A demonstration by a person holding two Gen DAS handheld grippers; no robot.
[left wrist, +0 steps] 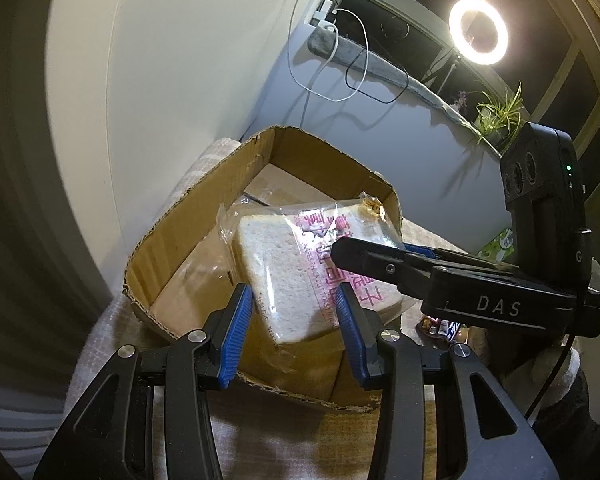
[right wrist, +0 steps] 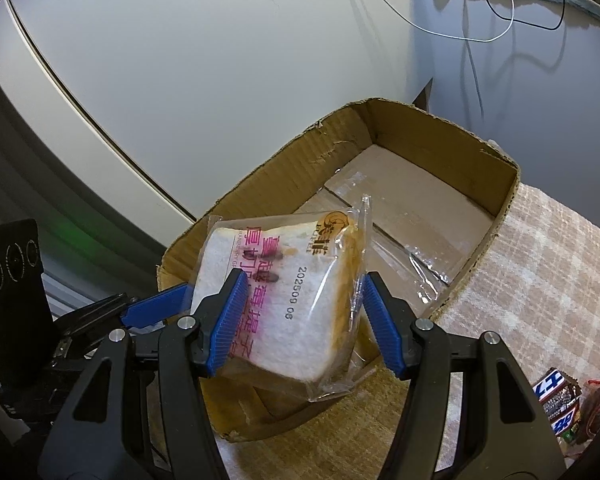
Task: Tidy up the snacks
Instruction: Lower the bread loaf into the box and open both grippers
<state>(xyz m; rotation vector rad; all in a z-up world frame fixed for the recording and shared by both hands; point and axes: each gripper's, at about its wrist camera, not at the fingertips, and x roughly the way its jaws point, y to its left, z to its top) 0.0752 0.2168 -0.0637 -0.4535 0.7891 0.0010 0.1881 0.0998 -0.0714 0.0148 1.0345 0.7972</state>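
Note:
A packet of sliced bread (right wrist: pixel 300 304) in clear wrap with pink print hangs tilted over the near end of an open cardboard box (right wrist: pixel 500 184). My right gripper (right wrist: pixel 300 284) is shut on it, one blue pad on the printed face and the other on the crust side. In the left wrist view the bread (left wrist: pixel 284 264) fills the middle above the box (left wrist: pixel 204 184), and the right gripper (left wrist: pixel 340 248) reaches in from the right. My left gripper (left wrist: pixel 294 296) stands open just in front of the bread's lower corner. One of its fingers (right wrist: pixel 160 308) lies beside the bread's left edge.
The box sits on a checked cloth (right wrist: pixel 540 264) against a white wall. Snack bars (right wrist: pixel 556 404) lie on the cloth to the right of the box, and a green packet (left wrist: pixel 500 244) further back. A ring light (left wrist: pixel 478 30), cables and a plant stand on the sill behind.

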